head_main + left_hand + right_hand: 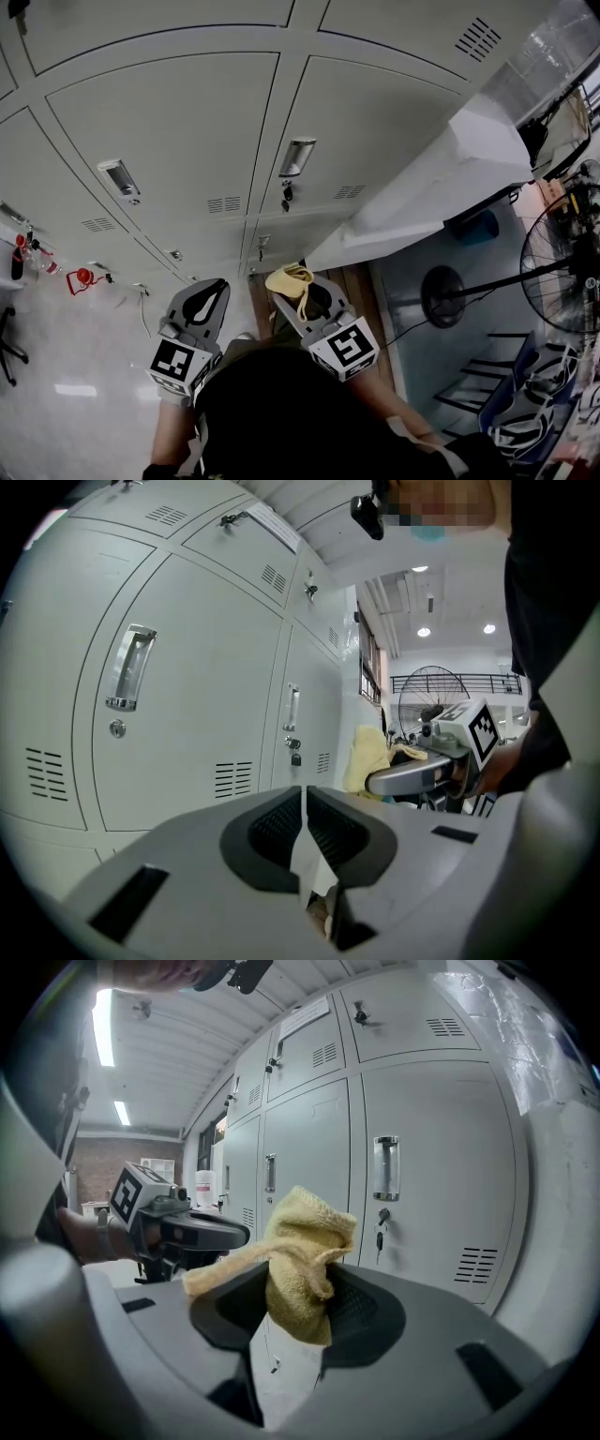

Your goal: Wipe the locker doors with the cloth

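Grey locker doors (169,122) (187,714) (422,1176) with metal handles, vents and locks fill the views ahead. My right gripper (292,289) (298,1283) is shut on a yellow cloth (291,280) (302,1255) (367,757), bunched between its jaws with a tail hanging left. It hovers short of the doors, not touching them. My left gripper (212,298) (305,813) is shut with nothing in it, beside the right one and also clear of the lockers.
A white slanted surface (450,178) juts out at the right. A standing fan (562,272) (433,700) and stacked chairs (525,412) are farther right. Keys with red tags (82,277) hang from locks at the left.
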`<state>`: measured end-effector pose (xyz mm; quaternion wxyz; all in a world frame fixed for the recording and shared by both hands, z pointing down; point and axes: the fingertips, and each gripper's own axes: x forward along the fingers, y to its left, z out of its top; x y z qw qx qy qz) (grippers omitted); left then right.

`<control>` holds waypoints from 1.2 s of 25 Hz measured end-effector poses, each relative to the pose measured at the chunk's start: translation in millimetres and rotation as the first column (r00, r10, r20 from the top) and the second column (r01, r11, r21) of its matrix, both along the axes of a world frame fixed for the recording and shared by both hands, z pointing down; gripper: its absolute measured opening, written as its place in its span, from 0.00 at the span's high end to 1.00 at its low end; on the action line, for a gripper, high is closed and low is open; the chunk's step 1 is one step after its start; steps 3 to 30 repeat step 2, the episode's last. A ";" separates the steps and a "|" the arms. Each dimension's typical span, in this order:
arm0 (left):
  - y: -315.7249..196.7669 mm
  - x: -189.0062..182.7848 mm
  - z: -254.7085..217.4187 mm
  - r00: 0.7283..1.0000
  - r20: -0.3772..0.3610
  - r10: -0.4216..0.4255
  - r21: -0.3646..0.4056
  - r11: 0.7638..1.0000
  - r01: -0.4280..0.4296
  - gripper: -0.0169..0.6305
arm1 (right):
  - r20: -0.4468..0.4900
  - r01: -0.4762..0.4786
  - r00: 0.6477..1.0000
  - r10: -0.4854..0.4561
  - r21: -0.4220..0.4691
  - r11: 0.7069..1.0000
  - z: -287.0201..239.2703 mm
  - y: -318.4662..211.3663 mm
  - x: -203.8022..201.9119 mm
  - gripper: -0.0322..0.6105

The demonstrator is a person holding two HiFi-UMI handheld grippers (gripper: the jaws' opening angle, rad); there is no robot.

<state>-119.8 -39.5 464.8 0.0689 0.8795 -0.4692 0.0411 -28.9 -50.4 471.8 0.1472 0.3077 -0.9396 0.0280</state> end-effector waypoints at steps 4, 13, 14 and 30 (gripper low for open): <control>-1.8 1.5 0.9 1.000 0.006 0.007 0.023 1.000 -0.007 0.96 | 0.003 -0.001 1.000 0.001 0.001 1.000 0.3 -1.3 2.1 0.68; -1.8 1.5 0.9 1.000 0.006 0.007 0.023 1.000 -0.007 0.96 | 0.003 -0.001 1.000 0.001 0.001 1.000 0.3 -1.3 2.1 0.68; -1.8 1.5 0.9 1.000 0.006 0.007 0.023 1.000 -0.007 0.96 | 0.003 -0.001 1.000 0.001 0.001 1.000 0.3 -1.3 2.1 0.68; -1.8 1.5 0.9 1.000 0.006 0.007 0.023 1.000 -0.007 0.96 | 0.003 -0.001 1.000 0.001 0.001 1.000 0.3 -1.3 2.1 0.68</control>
